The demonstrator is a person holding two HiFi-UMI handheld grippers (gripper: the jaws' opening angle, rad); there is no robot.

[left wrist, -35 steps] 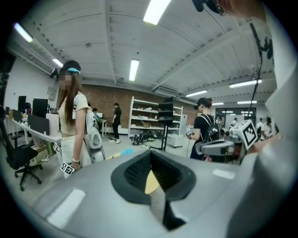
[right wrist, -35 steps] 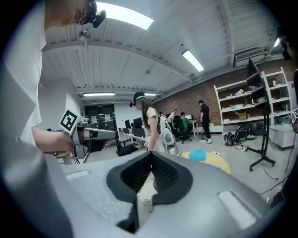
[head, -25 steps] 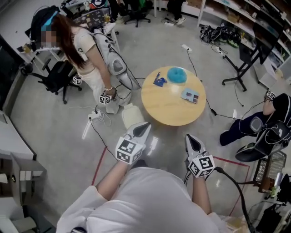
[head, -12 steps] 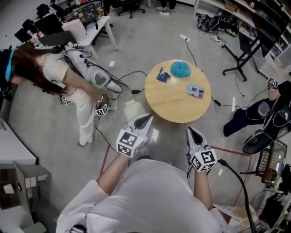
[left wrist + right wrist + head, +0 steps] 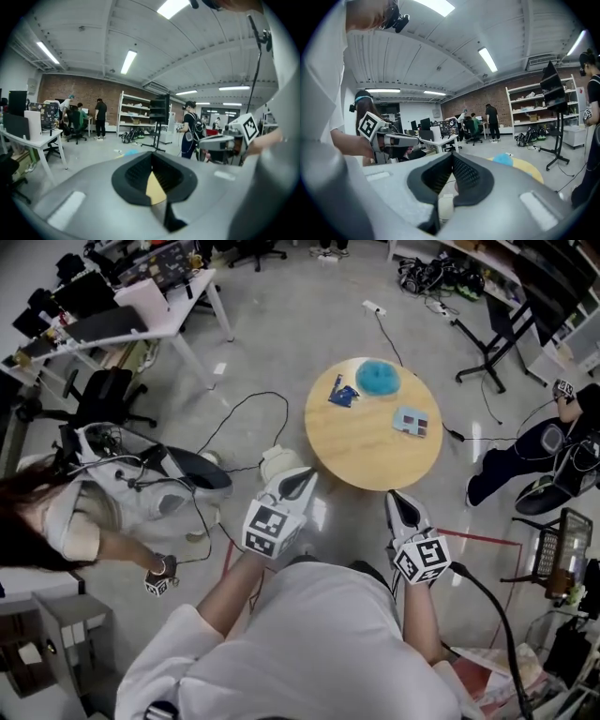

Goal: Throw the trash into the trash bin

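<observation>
Blue wrapper (image 5: 343, 394) on counter (image 5: 375, 446) unreached. Left tongs (image 5: 300, 482), right tongs (image 5: 399, 509) pressed together, empty; risked shoving wrapper off unless spread.

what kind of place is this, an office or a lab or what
Most likely a shared lab or workshop-style office: white metal storage shelves stand against a red brick wall, and a white desk and black office chair sit on bare grey floor.

Tan table (image 5: 375, 457), turquoise fluffy lump (image 5: 378, 378), dark-blue wrapper (image 5: 343, 394) — grey floor (image 5: 300, 324)
</observation>
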